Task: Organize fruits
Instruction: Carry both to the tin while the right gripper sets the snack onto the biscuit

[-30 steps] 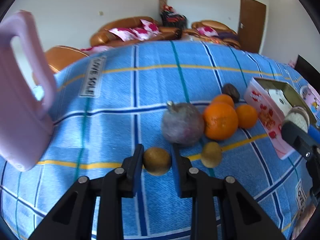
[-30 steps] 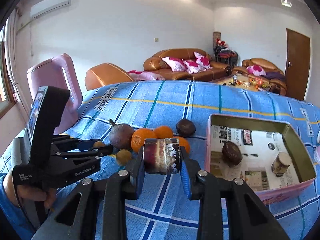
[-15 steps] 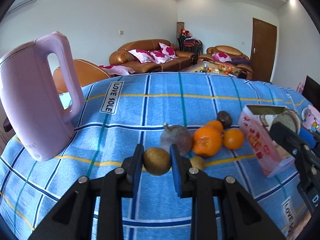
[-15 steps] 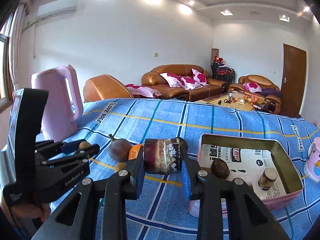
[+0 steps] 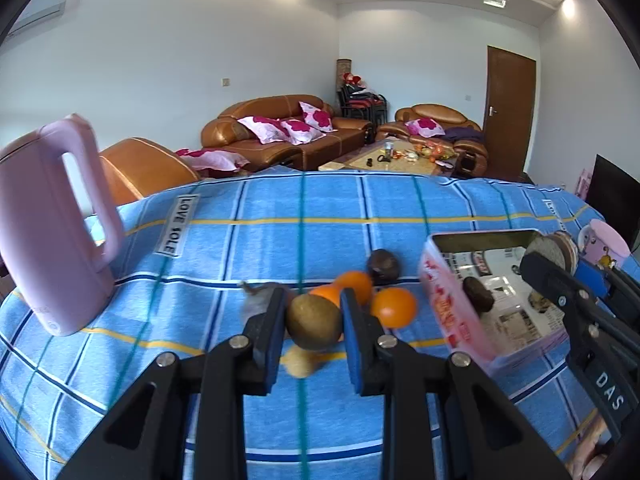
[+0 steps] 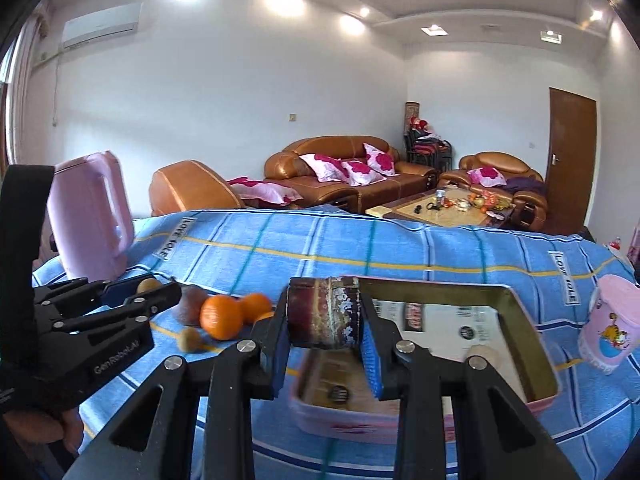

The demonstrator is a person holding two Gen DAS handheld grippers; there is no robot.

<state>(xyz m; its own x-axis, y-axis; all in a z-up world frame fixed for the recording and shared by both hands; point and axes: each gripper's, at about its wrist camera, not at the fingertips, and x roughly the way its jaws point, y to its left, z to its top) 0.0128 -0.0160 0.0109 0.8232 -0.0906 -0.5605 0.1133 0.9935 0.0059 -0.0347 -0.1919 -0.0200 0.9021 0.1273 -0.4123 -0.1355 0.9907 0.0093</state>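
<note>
Both grippers have lifted toward the tin (image 5: 496, 236): left gripper (image 5: 313, 322) pinching a kiwi (image 5: 314, 322), right gripper (image 6: 325, 318) pinching a jar (image 6: 324, 312).

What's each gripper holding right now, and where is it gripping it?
The left gripper holds a brownish-green round fruit, pinched across its sides. The right gripper holds a dark reddish cylindrical piece, clamped at its two ends.

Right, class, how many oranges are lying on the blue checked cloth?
3. The right orange lies nearest the pink tin; the middle orange beside it; the left orange peeks out behind the held brown fruit. Others may be hidden.
</note>
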